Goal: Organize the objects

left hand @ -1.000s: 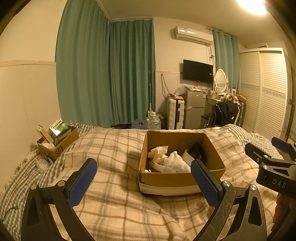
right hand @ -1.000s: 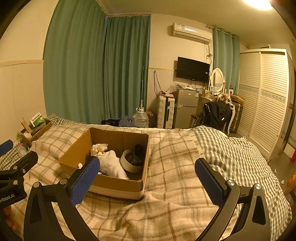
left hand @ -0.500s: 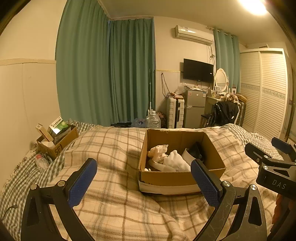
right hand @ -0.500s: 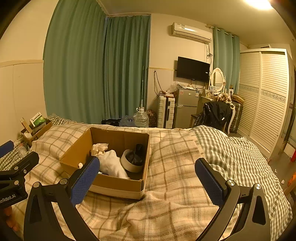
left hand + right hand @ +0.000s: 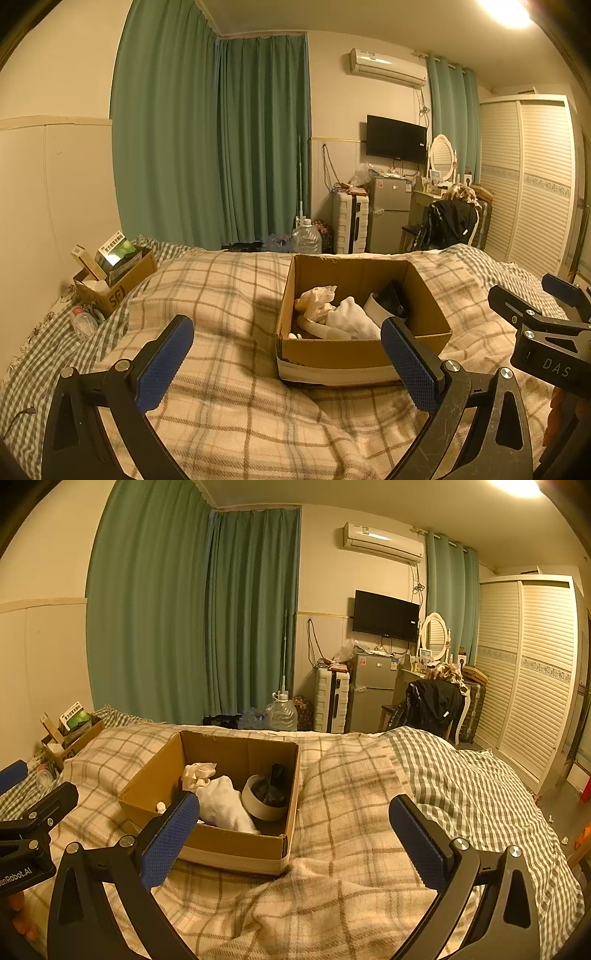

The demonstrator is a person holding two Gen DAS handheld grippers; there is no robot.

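Your bed [image 5: 229,295], under a plaid blanket [image 5: 351,794], fills the lower half of both views. The open cardboard box [image 5: 354,354] sits on it at center frame in the left view, left of center in the right view. Inside lie a white cloth [image 5: 221,805], a crumpled cream rag [image 5: 197,771] and a round white container [image 5: 264,808] with something dark in it. Your left tool [image 5: 288,362] and right tool [image 5: 293,836] both hang spread wide and empty, above the blanket.
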